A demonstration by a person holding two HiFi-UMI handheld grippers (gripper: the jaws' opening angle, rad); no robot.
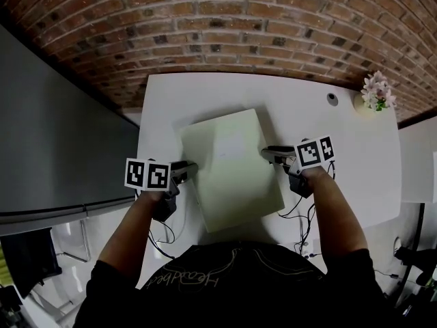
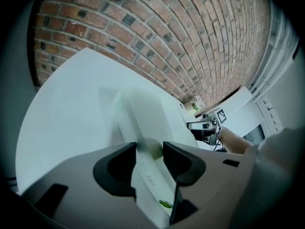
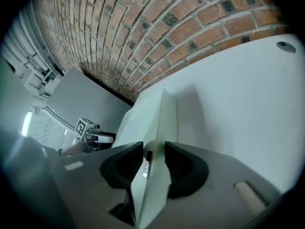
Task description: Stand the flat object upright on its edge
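Pale green and matte, the flat object (image 1: 229,169) sits over the middle of the smooth white table (image 1: 341,183). It is a thin rectangular slab with squared corners. The head view gives me only its broad plain face, with my left gripper (image 1: 191,168) at its left edge and my right gripper (image 1: 268,153) at its right edge. It does not tell me how thick the slab is.

The gripper views settle that. In the left gripper view the slab's narrow edge runs between my dark, ribbed pads, which are partly closed and press on it from both sides. That edge carries a small green oval mark and a row of tiny slots, which the head view hides. In the right gripper view the opposite edge fills the gap between those pads, which clamp it too, and a dark slot shows on that side.

Whether the underside touches the tabletop, I cannot tell.

Rough red-brown brick wall (image 1: 225,26) stands behind the table. Pale flowers (image 1: 377,91) stand at its far right corner, near a small round grommet (image 1: 332,98).
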